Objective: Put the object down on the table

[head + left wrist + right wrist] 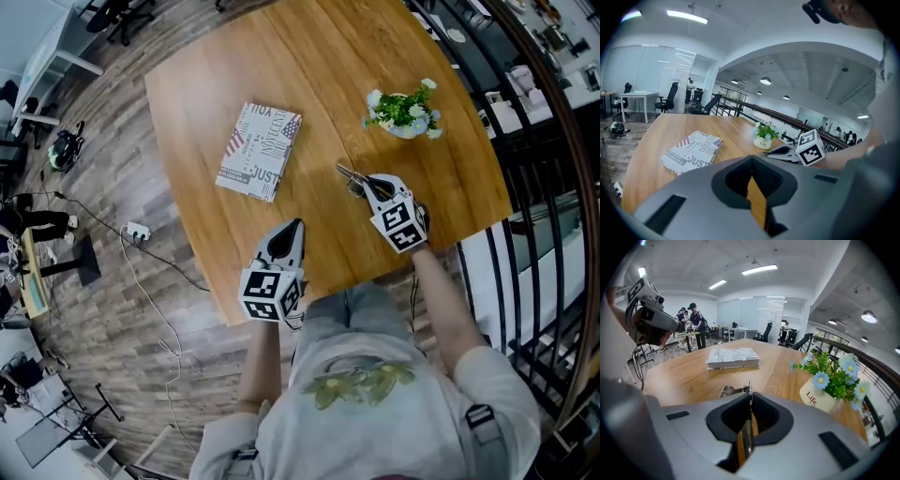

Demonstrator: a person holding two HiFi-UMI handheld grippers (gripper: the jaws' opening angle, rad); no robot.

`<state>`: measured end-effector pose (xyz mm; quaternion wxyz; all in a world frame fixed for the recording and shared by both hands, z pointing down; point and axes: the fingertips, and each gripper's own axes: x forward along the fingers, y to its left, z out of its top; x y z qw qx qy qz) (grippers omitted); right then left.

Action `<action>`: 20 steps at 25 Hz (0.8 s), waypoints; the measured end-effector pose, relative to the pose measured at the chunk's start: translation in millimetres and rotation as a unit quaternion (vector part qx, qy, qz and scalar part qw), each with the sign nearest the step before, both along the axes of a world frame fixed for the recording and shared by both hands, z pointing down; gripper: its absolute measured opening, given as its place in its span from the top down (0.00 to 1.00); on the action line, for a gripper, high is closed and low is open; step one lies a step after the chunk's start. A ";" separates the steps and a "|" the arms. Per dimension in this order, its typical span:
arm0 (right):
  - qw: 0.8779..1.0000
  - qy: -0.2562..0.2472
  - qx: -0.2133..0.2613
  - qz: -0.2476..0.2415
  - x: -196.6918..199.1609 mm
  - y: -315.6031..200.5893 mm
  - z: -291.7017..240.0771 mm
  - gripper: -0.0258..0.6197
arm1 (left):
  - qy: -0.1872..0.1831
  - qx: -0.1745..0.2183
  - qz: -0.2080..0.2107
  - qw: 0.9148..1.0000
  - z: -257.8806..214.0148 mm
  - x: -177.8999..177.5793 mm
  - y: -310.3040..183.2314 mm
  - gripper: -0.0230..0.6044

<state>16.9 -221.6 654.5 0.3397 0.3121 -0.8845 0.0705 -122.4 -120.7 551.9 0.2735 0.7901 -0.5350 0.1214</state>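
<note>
Metal piece (350,175): thin, shiny, sticking out of R gripper (371,186) toward 11 o'clock in head view, sitting low over table (216,103), right of centre. Touching wood or not, can't tell. R claw pinching it edge-on, jaws nearly together on the thin strip. L gripper (292,228) hovering near table edge at 7 o'clock of it, jaws all but together w/ only a sliver of wood showing btwn, nothing held.

Prob. the setting-down step, nearly done. Doing it well:
- bringing far end down onto bare wood first
- tilting wrist to get it lying flat, not standing on edge
- opening claw only after resting its weight on table
- then backing out toward 5 o'clock w/o dragging it

Minding flower pot (405,112) at 1 o'clock, nearby. Book (260,150) at 10 o'clock, well apart, no issue.
</note>
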 end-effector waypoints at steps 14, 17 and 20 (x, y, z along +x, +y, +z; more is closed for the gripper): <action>0.999 0.028 -0.031 0.004 4.7 12.8 34.1 0.93 | 0.001 -0.005 0.015 1.000 3.7 9.3 -1.1 0.94; 0.999 0.028 -0.031 0.004 4.9 15.0 35.2 0.93 | 0.000 -0.006 0.015 1.000 4.5 9.0 -0.5 0.94; 0.999 0.029 -0.030 0.006 4.3 14.8 36.4 0.93 | -0.001 -0.007 0.015 1.000 6.7 8.6 -0.4 0.94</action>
